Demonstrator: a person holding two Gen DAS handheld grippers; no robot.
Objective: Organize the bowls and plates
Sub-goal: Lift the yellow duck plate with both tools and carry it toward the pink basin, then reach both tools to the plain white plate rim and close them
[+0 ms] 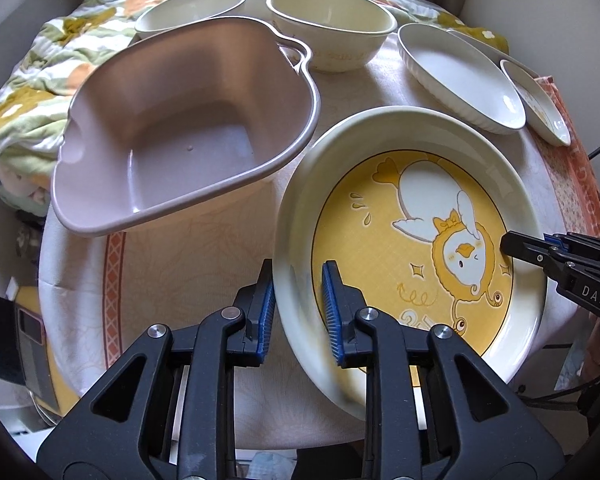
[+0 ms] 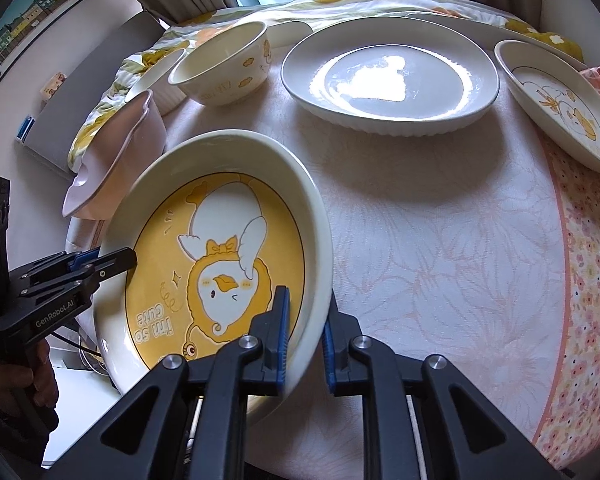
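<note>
A deep yellow plate with a cartoon duck (image 1: 412, 240) (image 2: 220, 248) is held between both grippers, tilted above the table's near edge. My left gripper (image 1: 298, 304) is shut on its left rim, one finger inside and one outside. My right gripper (image 2: 306, 328) is shut on its right rim; it shows in the left wrist view (image 1: 512, 246). The left gripper shows in the right wrist view (image 2: 120, 260). A pink heart-shaped basin (image 1: 188, 128) (image 2: 116, 152) stands left of the plate.
Two cream bowls (image 1: 332, 28) (image 1: 188, 8) stand at the back; one of them shows in the right wrist view (image 2: 224, 68). A white ribbed plate (image 2: 388, 80) (image 1: 460, 76) and a small duck plate (image 2: 560, 108) (image 1: 540, 104) sit at the back right. A flowered quilt (image 1: 40, 80) lies behind the table.
</note>
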